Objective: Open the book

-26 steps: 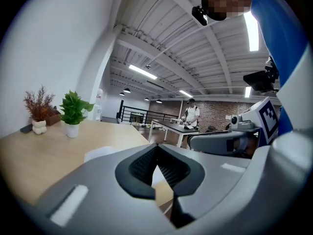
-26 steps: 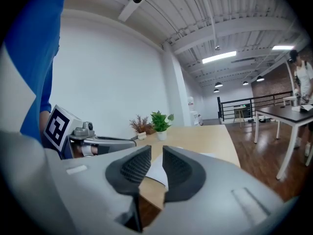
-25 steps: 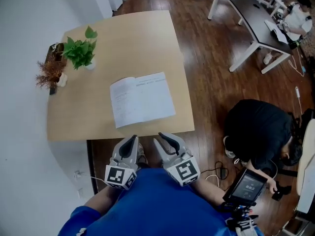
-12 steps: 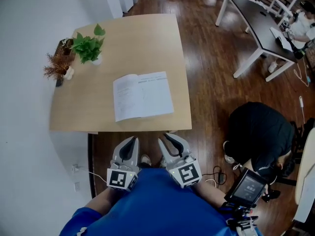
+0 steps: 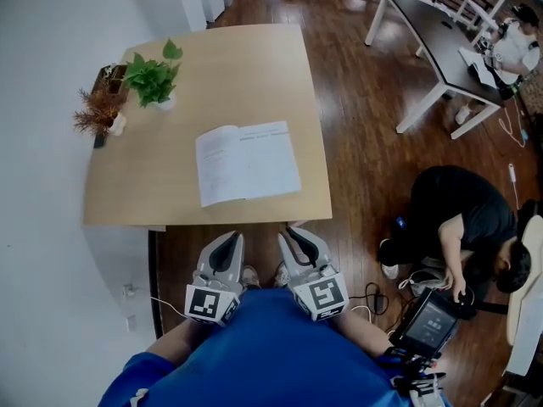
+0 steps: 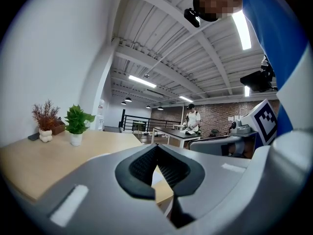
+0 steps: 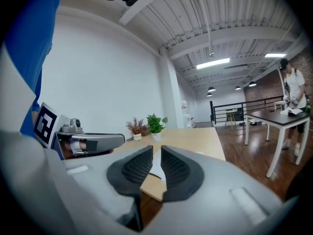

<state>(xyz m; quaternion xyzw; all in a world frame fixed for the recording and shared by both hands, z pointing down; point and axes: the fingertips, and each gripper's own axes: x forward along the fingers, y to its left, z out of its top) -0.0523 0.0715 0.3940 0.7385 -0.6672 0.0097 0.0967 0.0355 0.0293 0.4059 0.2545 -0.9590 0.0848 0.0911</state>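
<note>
The book (image 5: 247, 161) lies open and flat on the light wooden table (image 5: 229, 58), white pages up, near the front edge. Both grippers hang in front of my body, short of the table edge and apart from the book. My left gripper (image 5: 227, 242) has its pads touching at the tips (image 6: 157, 153), with nothing between them. My right gripper (image 5: 297, 234) is closing; a narrow empty gap remains between its pads (image 7: 156, 155). Through that gap, the right gripper view shows a sliver of the book (image 7: 157, 171) far ahead.
A green potted plant (image 5: 151, 81) and a dried plant (image 5: 100, 113) stand at the table's far left. A person in black (image 5: 454, 214) crouches on the wooden floor to the right, near a tablet (image 5: 428, 322). A dark desk (image 5: 428, 28) stands at the back right.
Both grippers have drifted slightly down the head view, away from the table edge. The crouching person has shifted position. The book has not moved.
</note>
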